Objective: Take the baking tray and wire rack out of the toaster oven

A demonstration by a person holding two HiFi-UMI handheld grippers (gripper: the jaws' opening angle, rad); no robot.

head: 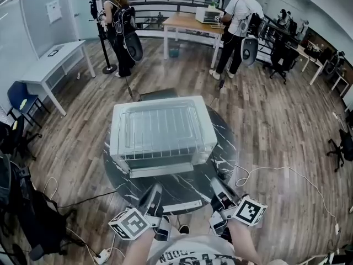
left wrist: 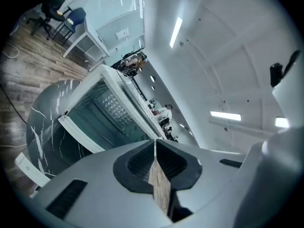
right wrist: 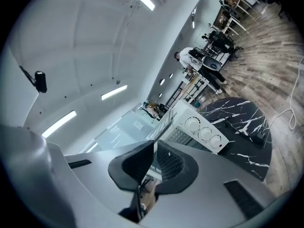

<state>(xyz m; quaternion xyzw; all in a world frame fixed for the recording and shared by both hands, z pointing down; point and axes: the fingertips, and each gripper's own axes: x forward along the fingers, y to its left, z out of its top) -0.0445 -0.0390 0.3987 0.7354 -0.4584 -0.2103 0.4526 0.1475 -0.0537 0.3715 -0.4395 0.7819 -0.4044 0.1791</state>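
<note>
An open office with a wood floor surrounds a round black marble worktop carrying a white toaster oven. From the head view, a gridded metal piece lies on the oven's roof. It looks like the wire rack over the baking tray, though the picture is too coarse to be sure. Only the right gripper view shows the three knobs on the oven's front. Only the left gripper view looks into the open cavity past the lowered door. The left gripper and right gripper are held level at the near edge, short of the oven. Each has its jaws pressed together on nothing.
</note>
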